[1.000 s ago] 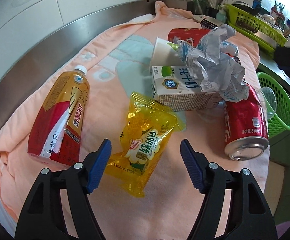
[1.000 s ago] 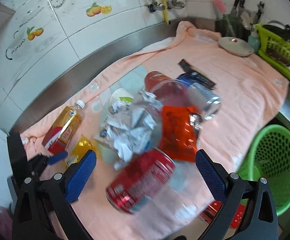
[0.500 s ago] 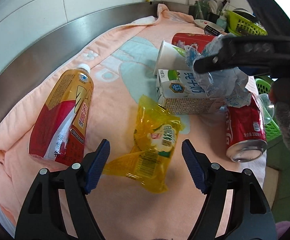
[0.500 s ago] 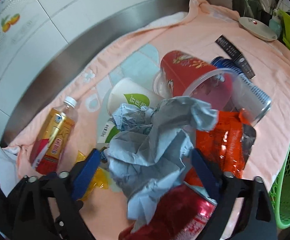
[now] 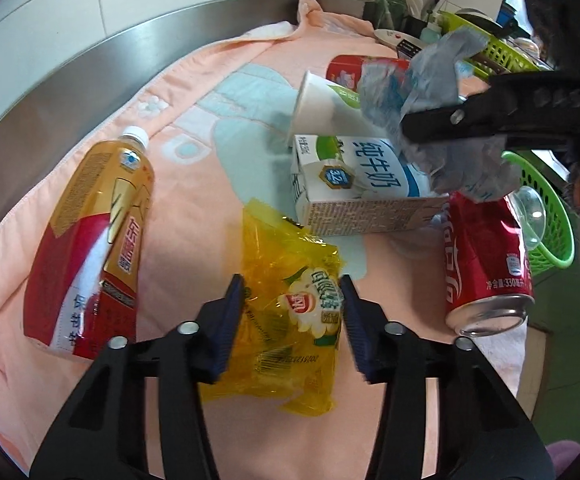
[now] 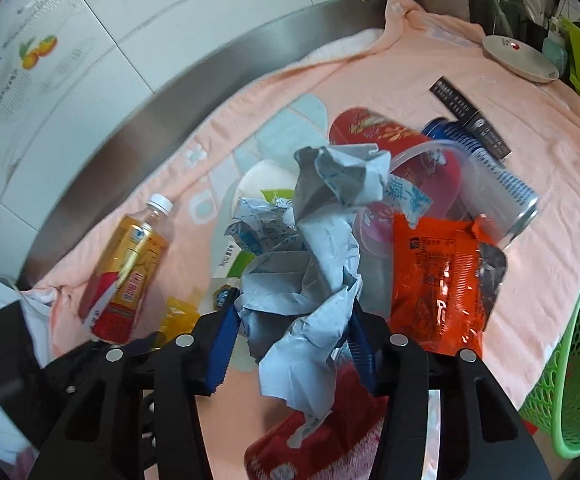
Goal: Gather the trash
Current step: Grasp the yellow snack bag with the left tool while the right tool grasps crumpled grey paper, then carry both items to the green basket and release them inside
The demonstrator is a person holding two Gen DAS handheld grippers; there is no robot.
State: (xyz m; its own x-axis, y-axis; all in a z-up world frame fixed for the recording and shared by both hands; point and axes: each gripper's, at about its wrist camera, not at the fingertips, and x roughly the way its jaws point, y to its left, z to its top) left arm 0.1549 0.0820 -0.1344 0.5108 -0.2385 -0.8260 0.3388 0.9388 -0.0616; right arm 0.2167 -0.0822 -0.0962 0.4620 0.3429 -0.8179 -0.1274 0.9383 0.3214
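1. On the peach towel (image 5: 194,184), between my left gripper (image 5: 292,320) pads: yellow snack wrapper (image 5: 290,312). Pads narrowed onto both its sides and pinching the film, which bunches between them. Wrapper low against the towel; cannot tell if it is lifted clear.
2. Right gripper (image 6: 293,340): narrowed onto the crumpled grey-blue paper (image 6: 309,264), held above the pile. The wad sticks up and forward out of the pads, a loose tail hanging below.
3. Key relation: green basket (image 6: 569,360) sits off the towel's right edge, lower than the counter. Right gripper is clearly the nearer one; the left has to cross the milk carton (image 5: 361,192) and red can (image 5: 485,264) to reach it.
4. Judgement: right should drop first, swinging rightward and down over the rim; left follows once that path is free.
5. Remaining on the towel: tea bottle (image 5: 90,240) lying with cap away from me, just left of the wrapper; paper cup (image 5: 321,104); orange packet (image 6: 441,276); clear plastic cup (image 6: 469,196).
6. Risk: thin film may slip from the left pads in transit.
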